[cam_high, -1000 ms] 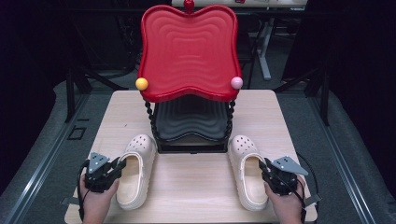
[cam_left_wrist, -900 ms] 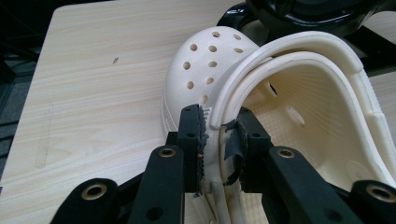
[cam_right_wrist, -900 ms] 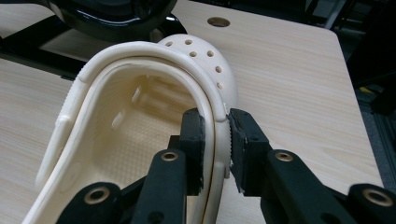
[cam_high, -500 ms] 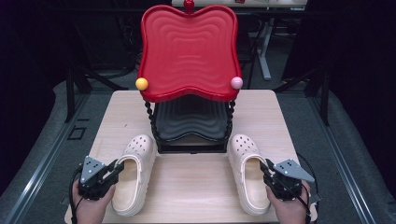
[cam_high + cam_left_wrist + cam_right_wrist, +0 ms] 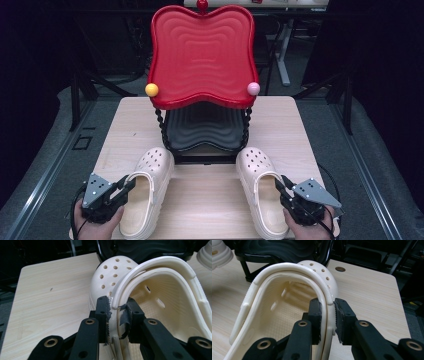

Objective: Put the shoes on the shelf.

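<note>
My left fingers [image 5: 116, 315] pinched the outer wall of the left clog [image 5: 145, 192]; my right fingers [image 5: 327, 316] clamped the right clog [image 5: 260, 192] likewise. Both sat on the worktop [image 5: 210, 200] before the rack [image 5: 202, 132]; I judged level, matched lifts best.
</note>
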### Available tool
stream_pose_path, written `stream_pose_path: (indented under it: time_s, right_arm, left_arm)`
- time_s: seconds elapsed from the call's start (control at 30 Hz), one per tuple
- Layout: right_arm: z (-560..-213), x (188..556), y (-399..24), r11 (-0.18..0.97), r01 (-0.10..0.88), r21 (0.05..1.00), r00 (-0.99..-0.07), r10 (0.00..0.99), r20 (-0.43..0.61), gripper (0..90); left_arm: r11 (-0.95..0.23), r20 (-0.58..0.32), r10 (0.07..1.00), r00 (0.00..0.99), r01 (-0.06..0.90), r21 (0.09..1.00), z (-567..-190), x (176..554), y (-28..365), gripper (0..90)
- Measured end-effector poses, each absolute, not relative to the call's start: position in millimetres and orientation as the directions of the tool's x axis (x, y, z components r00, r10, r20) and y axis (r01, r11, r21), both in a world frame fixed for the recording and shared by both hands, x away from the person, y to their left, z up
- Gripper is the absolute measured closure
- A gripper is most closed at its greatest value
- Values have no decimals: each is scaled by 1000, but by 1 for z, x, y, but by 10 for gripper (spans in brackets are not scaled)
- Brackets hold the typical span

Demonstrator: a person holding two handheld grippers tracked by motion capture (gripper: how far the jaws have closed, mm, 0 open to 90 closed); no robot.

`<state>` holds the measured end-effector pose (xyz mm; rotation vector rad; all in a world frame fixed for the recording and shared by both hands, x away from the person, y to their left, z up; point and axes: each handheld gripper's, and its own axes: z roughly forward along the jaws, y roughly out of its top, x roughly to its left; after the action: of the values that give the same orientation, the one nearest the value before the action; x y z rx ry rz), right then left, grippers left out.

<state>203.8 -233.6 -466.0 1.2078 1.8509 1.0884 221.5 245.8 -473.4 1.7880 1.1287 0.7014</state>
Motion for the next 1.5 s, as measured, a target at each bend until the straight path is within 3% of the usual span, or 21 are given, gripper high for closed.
stream_pose_path:
  time_s: [0.57, 1.5]
  right_arm:
    - [-448, 213, -204, 249, 317, 915, -420, 902, -100, 759]
    - [-445, 254, -174, 212, 300, 930, -429, 901, -67, 759]
  left_arm:
    - [-198, 0, 867, 499, 345, 918, -454, 233, 211, 757]
    - [-205, -1, 851, 525, 335, 920, -449, 268, 182, 757]
